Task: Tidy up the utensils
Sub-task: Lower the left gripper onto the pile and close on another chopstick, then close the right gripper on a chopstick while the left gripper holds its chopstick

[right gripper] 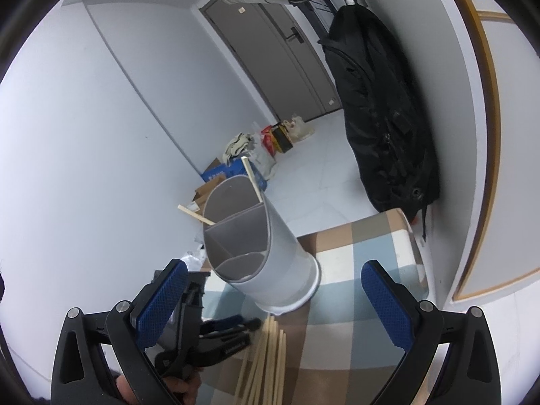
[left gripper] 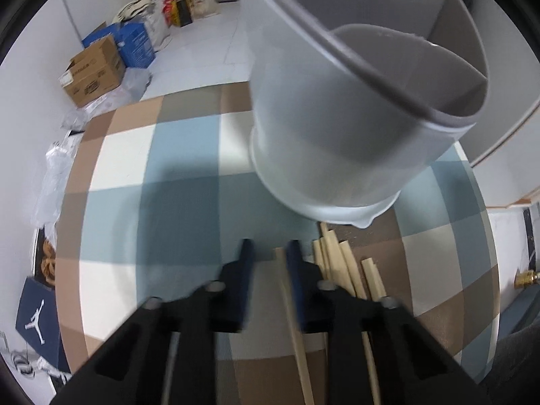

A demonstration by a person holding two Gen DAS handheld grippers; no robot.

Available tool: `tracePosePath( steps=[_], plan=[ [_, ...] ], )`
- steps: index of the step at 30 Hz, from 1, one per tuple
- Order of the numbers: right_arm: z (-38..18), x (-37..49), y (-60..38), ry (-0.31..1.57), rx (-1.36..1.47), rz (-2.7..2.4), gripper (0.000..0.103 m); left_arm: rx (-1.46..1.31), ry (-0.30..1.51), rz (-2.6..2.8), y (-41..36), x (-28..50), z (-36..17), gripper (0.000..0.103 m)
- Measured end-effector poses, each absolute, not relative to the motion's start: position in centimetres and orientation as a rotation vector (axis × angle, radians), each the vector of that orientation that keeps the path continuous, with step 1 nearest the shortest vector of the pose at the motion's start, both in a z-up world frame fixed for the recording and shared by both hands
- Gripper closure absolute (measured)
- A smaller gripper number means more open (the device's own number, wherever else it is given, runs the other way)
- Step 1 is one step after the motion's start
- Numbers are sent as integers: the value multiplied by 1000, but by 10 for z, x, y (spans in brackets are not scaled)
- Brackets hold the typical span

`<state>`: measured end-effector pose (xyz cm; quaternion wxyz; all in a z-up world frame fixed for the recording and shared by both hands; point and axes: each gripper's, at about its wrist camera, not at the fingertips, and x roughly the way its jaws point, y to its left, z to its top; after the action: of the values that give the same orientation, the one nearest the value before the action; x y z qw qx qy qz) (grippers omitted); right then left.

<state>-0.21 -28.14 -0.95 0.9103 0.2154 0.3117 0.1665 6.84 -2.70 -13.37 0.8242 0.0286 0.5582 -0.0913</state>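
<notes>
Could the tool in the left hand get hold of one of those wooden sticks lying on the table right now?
Probably yes. The left tool is low over the chopsticks, its fingers slightly apart with one stick lying between them. Nothing covers the pile; the grey holder stands just beyond it, not on it.

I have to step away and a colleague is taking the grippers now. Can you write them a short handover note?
Left gripper: low over the checked tablecloth, fingers partly closed around one pale wooden chopstick; a firm grip cannot be confirmed.
Right gripper: open, empty, raised behind the holder.
Grey cylindrical divided utensil holder: upright on the table, two chopsticks already in it.
Left: the loose pile of chopsticks beside the holder's base needs loading.
</notes>
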Motion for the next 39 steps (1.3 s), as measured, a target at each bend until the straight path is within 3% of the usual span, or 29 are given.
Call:
tracePosePath(
  steps=[1, 4, 16, 18, 20, 23, 39],
  plan=[
    [-10, -1, -281, 647, 444, 341, 0, 62, 1184, -203, -27, 68, -134, 98],
    [-14, 2, -279, 661, 428, 337, 0, 56, 1188, -226, -25, 66, -133, 101],
    [-49, 17, -240, 849, 313, 383, 0, -116, 1042, -255, 5, 51, -91, 101],
    [-59, 20, -231, 903, 268, 368, 6, -171, 992, -285, 11, 46, -81, 101],
    [-72, 24, -225, 967, 259, 379, 31, -190, 938, -289, 17, 41, -69, 101],
    [-90, 30, -215, 1059, 231, 379, 46, -246, 877, -297, 28, 37, -57, 101],
    [-133, 55, -153, 1199, -100, 306, 70, -342, 825, -304, 63, 25, -47, 101]
  ],
)
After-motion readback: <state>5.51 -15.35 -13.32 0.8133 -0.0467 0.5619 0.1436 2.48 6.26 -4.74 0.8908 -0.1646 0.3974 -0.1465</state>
